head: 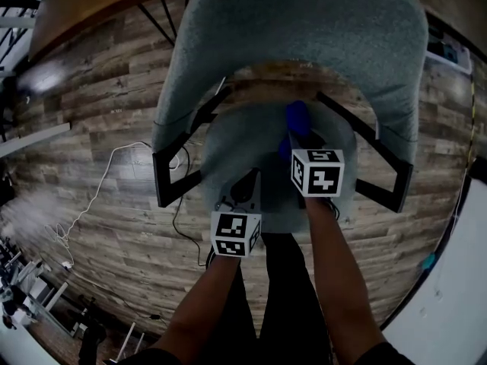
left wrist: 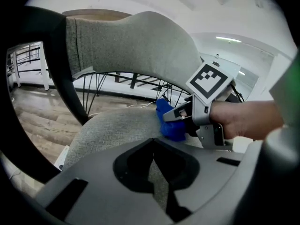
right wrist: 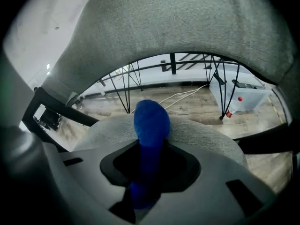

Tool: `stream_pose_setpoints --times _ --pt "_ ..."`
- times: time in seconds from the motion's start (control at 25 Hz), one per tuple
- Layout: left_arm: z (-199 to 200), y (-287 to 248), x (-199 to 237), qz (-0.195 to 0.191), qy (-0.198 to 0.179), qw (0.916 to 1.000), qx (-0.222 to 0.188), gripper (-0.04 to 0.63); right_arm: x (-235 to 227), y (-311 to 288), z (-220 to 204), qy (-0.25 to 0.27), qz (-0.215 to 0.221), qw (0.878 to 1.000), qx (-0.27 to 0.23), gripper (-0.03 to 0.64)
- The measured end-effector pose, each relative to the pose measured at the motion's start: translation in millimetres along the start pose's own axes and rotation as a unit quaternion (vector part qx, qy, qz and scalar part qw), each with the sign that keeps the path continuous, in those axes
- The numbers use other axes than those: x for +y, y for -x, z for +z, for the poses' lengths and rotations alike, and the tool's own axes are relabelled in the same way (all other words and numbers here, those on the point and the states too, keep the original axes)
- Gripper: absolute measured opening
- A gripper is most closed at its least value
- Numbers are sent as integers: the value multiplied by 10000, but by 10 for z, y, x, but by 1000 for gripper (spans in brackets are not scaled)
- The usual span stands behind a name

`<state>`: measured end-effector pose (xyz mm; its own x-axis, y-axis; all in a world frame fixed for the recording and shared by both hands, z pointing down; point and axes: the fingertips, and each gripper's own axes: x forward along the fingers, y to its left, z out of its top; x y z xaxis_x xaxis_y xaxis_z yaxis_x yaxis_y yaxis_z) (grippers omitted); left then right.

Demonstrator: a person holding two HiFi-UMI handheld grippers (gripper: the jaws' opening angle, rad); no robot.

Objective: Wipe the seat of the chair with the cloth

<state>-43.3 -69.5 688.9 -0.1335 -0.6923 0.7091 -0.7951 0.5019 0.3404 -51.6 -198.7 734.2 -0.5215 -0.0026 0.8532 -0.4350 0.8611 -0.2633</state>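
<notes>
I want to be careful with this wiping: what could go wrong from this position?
The cloth is bunched narrow in the right gripper, so strokes may miss much of the seat. The left gripper is close beside it over the seat; a sideways stroke could bump it.

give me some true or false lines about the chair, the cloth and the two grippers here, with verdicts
1. The right gripper has the blue cloth between its jaws. True.
2. The left gripper grips a corner of the cloth too. False: its jaws are together with nothing between them.
3. The cloth lies on the floor. False: it is held over the grey seat, near the backrest.
4. The floor is wood-look planking with a white cable on it. True.
5. The seat is black leather. False: it is grey fabric.
</notes>
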Motion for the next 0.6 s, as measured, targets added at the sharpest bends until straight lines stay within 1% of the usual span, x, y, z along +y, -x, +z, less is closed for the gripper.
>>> stream_pose_setpoints --times 0.28,0.6 --pt "23 -49 -154 -46 -42 10000 23 8 -341 144 -78 -65 -236 9997 -92 109" --pt "32 -118 -363 -113 -82 9999 60 8 -668 280 -143 -397 -404 9983 -139 109"
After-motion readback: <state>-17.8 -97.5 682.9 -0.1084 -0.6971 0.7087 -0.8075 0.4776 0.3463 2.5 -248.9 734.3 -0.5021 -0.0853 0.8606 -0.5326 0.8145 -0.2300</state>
